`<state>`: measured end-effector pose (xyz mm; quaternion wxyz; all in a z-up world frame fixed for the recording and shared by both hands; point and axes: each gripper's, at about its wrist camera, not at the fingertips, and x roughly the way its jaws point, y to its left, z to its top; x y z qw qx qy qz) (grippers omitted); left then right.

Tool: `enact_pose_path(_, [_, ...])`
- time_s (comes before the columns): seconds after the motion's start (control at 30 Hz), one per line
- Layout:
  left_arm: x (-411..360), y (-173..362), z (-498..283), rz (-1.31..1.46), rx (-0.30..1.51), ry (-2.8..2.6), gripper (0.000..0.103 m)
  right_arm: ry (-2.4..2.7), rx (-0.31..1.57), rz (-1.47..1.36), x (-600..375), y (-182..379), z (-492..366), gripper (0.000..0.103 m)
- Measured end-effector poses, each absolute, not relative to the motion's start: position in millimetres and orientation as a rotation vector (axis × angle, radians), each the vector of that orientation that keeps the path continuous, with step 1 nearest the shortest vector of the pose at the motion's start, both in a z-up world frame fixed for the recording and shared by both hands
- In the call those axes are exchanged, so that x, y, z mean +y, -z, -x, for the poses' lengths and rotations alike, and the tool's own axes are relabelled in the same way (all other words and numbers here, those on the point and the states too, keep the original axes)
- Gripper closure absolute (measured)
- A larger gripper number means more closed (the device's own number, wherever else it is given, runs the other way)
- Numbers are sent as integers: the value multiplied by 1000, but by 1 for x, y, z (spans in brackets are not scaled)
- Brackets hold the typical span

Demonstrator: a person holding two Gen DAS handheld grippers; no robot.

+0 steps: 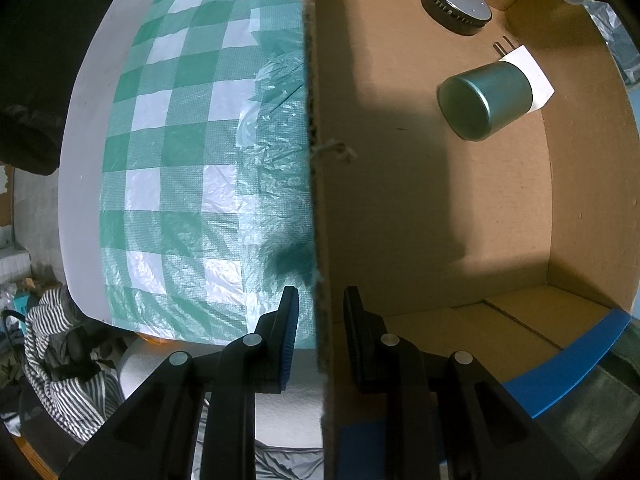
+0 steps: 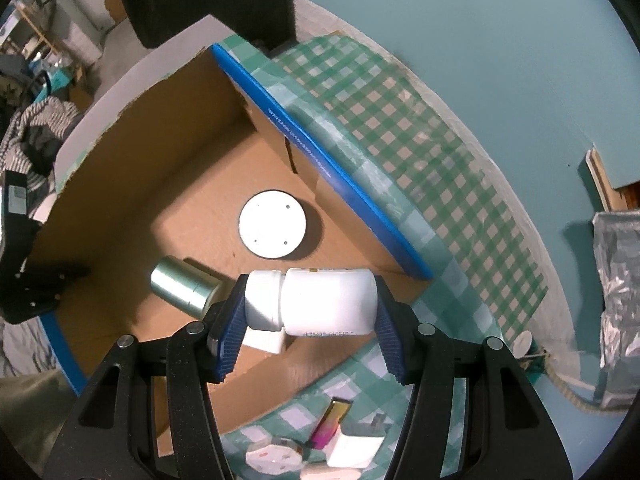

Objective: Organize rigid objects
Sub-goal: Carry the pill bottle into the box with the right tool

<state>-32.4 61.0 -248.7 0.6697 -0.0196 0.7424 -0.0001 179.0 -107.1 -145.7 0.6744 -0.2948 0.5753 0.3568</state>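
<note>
My right gripper [image 2: 308,316] is shut on a white plastic bottle [image 2: 320,300], held sideways above the open cardboard box [image 2: 120,176]. In the box lie a green metal tin [image 2: 182,286] on its side, a round dark puck with a pale top [image 2: 273,224] and a white block [image 2: 266,342] under the bottle. My left gripper [image 1: 320,332] straddles the box's left wall [image 1: 316,200], its jaws close on either side of it. The left wrist view shows the tin [image 1: 486,98], the puck [image 1: 456,0] and a white card [image 1: 532,72].
The box stands on a green-and-white checked cloth [image 1: 180,160] over a table. Small items lie on the cloth near the right gripper: a white plug [image 2: 356,444], a pink lighter [image 2: 330,424], a round white object [image 2: 272,456]. A silver bag [image 2: 616,300] stands at right.
</note>
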Motion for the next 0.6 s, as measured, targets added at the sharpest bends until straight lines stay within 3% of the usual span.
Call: enact_pose_path(0.6, [65,248,35,47,1674,-5,80,-776,1334,661,-107,165,-189,45])
